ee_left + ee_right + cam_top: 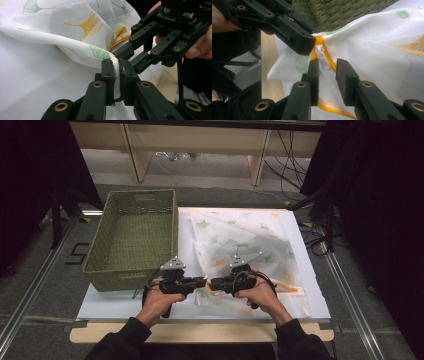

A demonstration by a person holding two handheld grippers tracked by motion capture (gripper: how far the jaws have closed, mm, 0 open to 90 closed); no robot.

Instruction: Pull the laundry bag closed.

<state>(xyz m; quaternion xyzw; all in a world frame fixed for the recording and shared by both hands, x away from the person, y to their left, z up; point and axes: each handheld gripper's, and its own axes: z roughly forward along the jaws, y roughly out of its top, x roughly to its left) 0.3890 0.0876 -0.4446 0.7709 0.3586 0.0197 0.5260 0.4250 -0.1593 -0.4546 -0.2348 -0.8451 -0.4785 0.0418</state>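
A: Where do we stand?

B: The bag [250, 252] lies on the white table [125, 302], right of the basket [135, 237]. Our left gripper [117, 72] is clamped on the bag's corner, at the zip's end.

A: And the right?

B: The right gripper [327, 72] has its jaws apart, either side of the white zip pull [321, 56], not pressing it.

A: So we close on the pull?

B: Yes, squarely on the tab, not the mesh. We hold the left firm so the zip [332, 110] stays taut, then draw along its line.
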